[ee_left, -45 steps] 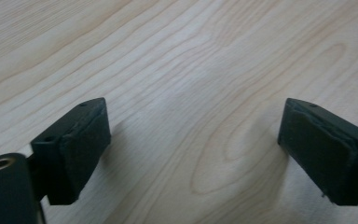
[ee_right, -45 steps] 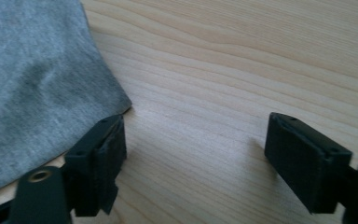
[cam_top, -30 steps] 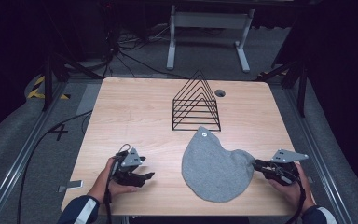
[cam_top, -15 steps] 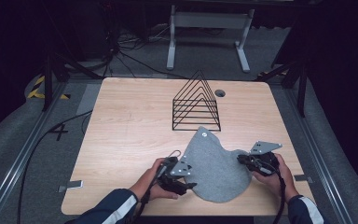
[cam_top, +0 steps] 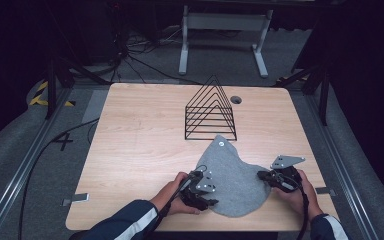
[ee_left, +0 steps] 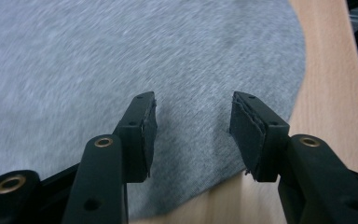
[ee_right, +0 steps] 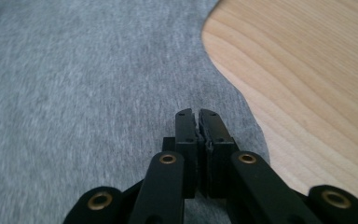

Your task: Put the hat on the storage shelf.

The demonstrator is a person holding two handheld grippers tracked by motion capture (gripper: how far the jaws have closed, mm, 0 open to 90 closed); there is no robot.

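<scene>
Low in the frame, the left tool gaped wide over the cloth; the right tool was pressed together on its edge.

Dark room, grey floor

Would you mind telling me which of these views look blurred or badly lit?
Left gripper view: the grey knitted cloth is streaked with motion blur, while the jaws stay sharp. Right gripper view: the cloth blurs at lower left. High view: evenly lit light wooden table, dark surroundings.
</scene>
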